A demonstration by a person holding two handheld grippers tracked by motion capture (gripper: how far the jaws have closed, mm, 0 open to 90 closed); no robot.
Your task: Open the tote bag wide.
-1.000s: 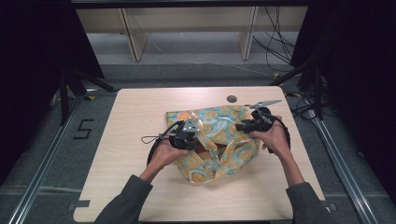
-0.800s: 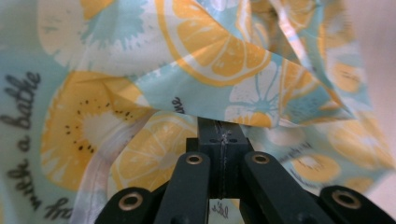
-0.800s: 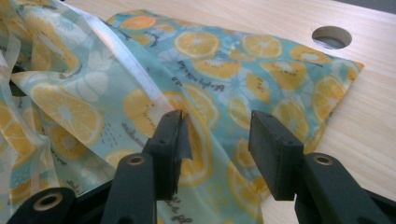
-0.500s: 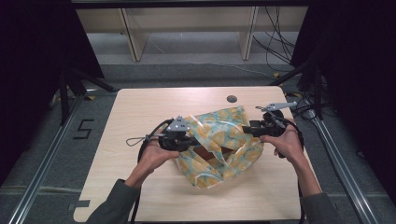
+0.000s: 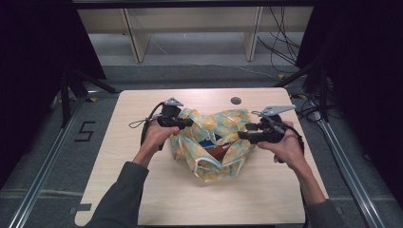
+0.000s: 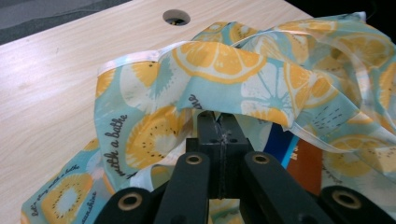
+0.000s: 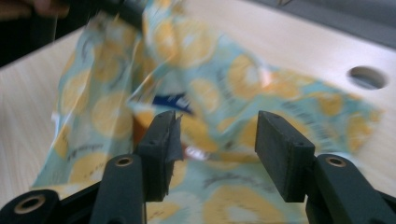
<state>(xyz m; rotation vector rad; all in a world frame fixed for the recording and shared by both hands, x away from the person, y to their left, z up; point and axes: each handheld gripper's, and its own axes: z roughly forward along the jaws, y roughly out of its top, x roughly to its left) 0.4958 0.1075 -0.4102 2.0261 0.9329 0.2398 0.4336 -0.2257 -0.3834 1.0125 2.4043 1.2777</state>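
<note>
lemon-print bag (image 5: 216, 140) pinched by left claw (image 5: 189, 122).

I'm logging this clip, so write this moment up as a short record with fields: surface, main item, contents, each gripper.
surface: light wooden table with a round hole near its far edge
main item: lemon-print bag, crumpled, mouth gaping toward the person
contents: something blue and something orange-brown inside; what they are cannot be told
left gripper: jaws shut on the bag's rim, lifting it
right gripper: jaws apart, having just been opening; bag fabric lies beyond them, not pinched
hands: one on each gripper, at either side of the bag
</note>
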